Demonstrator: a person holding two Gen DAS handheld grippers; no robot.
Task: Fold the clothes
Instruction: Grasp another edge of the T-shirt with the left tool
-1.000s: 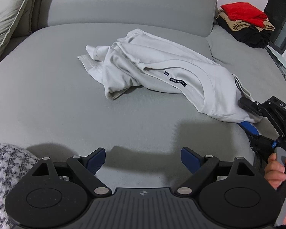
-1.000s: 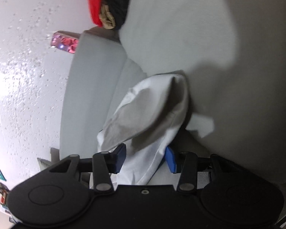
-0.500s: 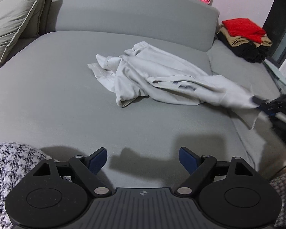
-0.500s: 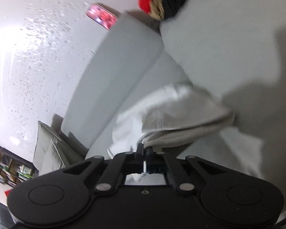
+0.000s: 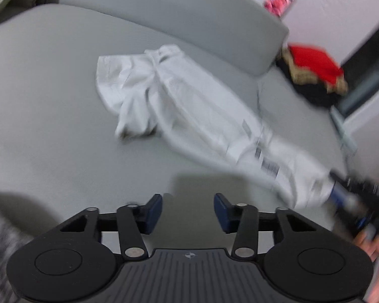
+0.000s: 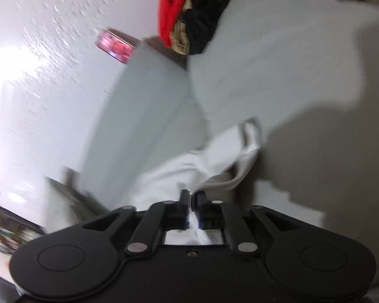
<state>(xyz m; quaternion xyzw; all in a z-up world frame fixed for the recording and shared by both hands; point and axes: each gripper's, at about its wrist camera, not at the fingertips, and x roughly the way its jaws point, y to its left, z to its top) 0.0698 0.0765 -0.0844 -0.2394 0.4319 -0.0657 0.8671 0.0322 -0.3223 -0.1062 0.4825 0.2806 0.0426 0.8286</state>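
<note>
Right tongs (image 6: 191,203) clench the shirt (image 5: 189,101) hem; left tongs (image 5: 188,205), released, should pinch the other corner, then spread it flat.

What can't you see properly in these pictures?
- Left wrist view: the labels on the white garment are too blurred to read.
- Left wrist view: the right gripper is smeared by motion and partly cut off by the edge.
- Right wrist view: the right gripper's own body hides the pinched cloth behind its fingertips.
- Both views: the clothes pile is too blurred to count.
</note>
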